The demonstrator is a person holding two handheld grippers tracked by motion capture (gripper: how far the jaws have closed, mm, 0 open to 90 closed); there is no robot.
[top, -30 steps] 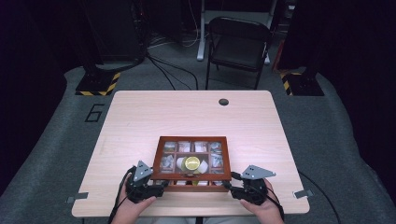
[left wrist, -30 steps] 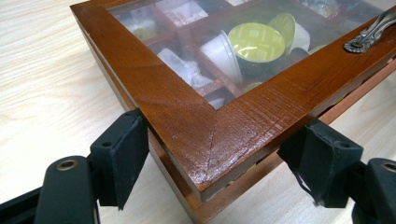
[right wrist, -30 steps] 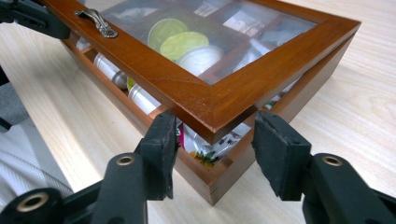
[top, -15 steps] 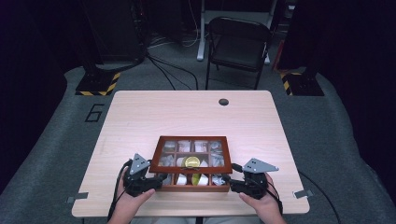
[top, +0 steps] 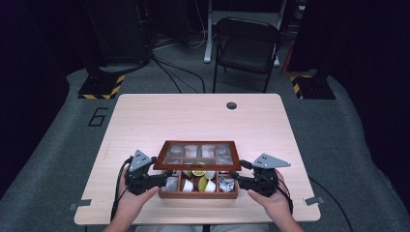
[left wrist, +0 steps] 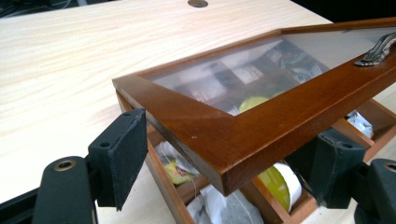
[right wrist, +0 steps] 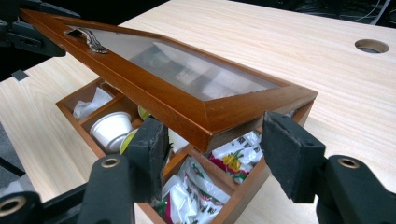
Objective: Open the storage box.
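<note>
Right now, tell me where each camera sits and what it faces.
High view: above the person's side, facing forward and down on the pale wooden table; both hands show, left gripper, right gripper.
Left gripper view: on that gripper, facing the brown wooden glass-topped box lid; own jaws show.
Right gripper view: same, at the lid's other front corner.
All share the lid.

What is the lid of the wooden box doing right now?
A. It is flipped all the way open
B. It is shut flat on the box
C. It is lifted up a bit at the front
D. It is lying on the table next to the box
C. The glass-topped lid tilts up at its near edge above the wooden box, so the cups and packets inside show beneath it, with the left gripper and right gripper at its front corners.
</note>
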